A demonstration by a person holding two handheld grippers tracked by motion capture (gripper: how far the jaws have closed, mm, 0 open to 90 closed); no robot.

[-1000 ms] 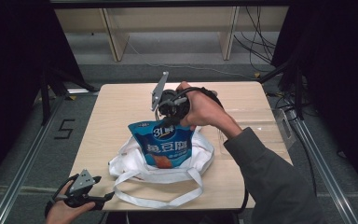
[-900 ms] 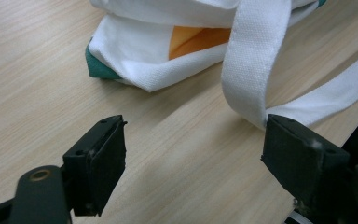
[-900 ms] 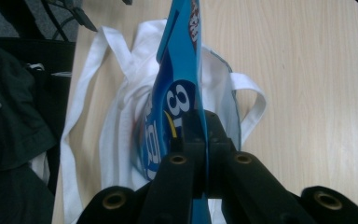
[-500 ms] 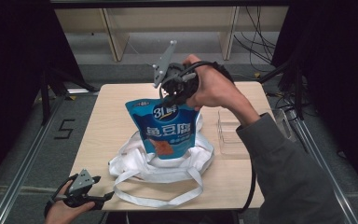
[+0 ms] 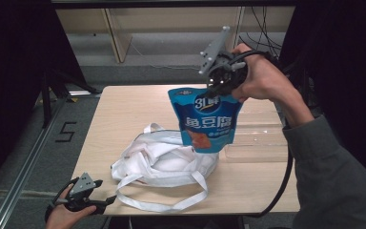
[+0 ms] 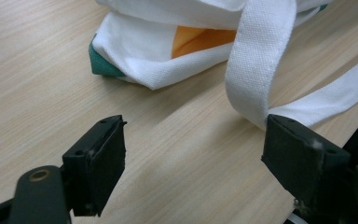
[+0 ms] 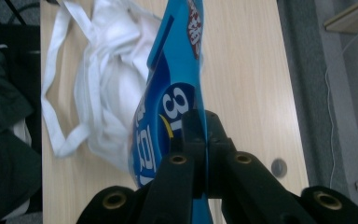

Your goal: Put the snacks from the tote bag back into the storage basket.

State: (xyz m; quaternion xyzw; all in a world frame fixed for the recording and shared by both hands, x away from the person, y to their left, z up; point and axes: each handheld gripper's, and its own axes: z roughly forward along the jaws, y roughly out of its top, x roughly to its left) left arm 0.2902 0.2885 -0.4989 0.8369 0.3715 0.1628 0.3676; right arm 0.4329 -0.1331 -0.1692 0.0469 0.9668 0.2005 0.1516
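A blue snack pouch (image 5: 208,120) with white lettering hangs in the air above the table, clear of the white tote bag (image 5: 164,160). My right gripper (image 5: 218,85) is shut on the pouch's top edge; in the right gripper view the jaws pinch the pouch (image 7: 168,112) with the tote bag (image 7: 107,84) far below. My left gripper (image 5: 106,202) rests open at the table's front left corner, beside the bag's loose strap (image 5: 164,206). Between its fingers (image 6: 98,163) lies bare wood, with the strap (image 6: 261,70) and a bag corner (image 6: 154,56) showing orange and green just ahead.
A clear plastic tray (image 5: 259,138) sits on the wooden table (image 5: 119,119) at the right, under and behind the pouch. A cable trails from the right gripper over the table's front right edge. Shelving stands behind the table.
The right gripper has lifted the pouch out of the tote bag, higher and to the right. The left gripper has stayed at the front left corner.
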